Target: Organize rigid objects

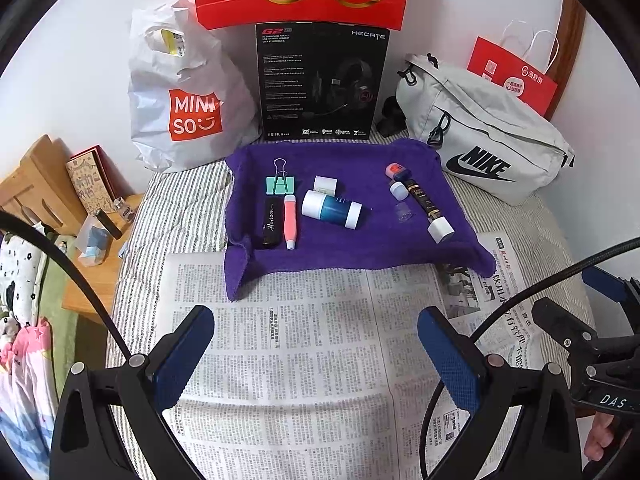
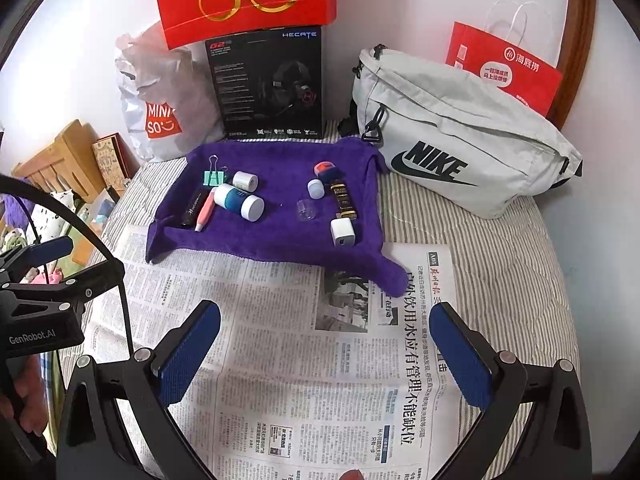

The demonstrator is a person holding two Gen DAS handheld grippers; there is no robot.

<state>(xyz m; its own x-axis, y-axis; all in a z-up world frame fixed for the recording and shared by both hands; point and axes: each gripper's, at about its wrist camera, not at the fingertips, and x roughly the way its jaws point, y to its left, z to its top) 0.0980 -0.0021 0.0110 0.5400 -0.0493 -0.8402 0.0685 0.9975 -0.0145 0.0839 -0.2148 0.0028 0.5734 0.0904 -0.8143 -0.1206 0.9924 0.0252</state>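
both grippers, left gripper [image 1: 316, 340] and right gripper [image 2: 325, 336], hold fingers wide over the printed newspaper [image 1: 320, 360], low in frame, below the purple towel [image 1: 344, 240]

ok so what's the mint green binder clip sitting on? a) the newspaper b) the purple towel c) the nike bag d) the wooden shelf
b, the mint green binder clip lies on the purple towel near its far left corner, just beyond the black bar and the pink pen; the newspaper lies nearer, under both open grippers.
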